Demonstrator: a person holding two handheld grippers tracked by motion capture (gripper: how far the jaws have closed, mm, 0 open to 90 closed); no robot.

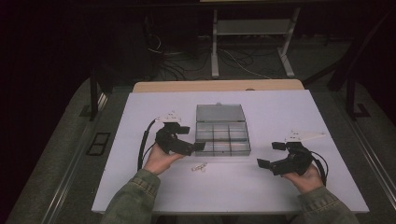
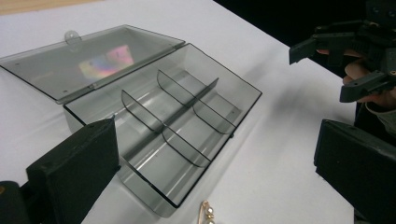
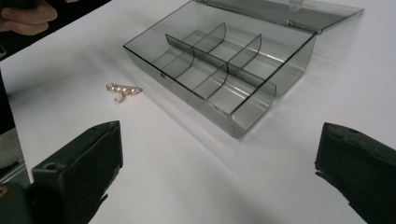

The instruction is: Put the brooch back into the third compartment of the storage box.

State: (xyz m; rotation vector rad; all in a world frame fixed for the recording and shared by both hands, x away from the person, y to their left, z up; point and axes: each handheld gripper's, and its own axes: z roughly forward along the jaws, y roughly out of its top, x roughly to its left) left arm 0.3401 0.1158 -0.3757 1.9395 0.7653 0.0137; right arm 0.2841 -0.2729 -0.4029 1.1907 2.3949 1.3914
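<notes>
Left gripper: jaws standing spread wide with nothing between them, hovering left of centre in the high view, just off the left edge of the compartment box; in the left gripper view its two black jaws are rising at lower left and lower right, framing the box and a bare stretch of the white table. Right gripper: jaws likewise gaping apart and holding nothing, sitting at lower right of the high view, well apart from the box. Small gold brooch with pearl beads: lying flat on the table in the left half of the right gripper view, near the box's front wall but not touching it; in the high view it is showing just below the box, between the two grippers, nearer the left one. Box: smoky clear plastic, six compartments, all vacant, lid lying folded back open behind it at centre frame.
</notes>
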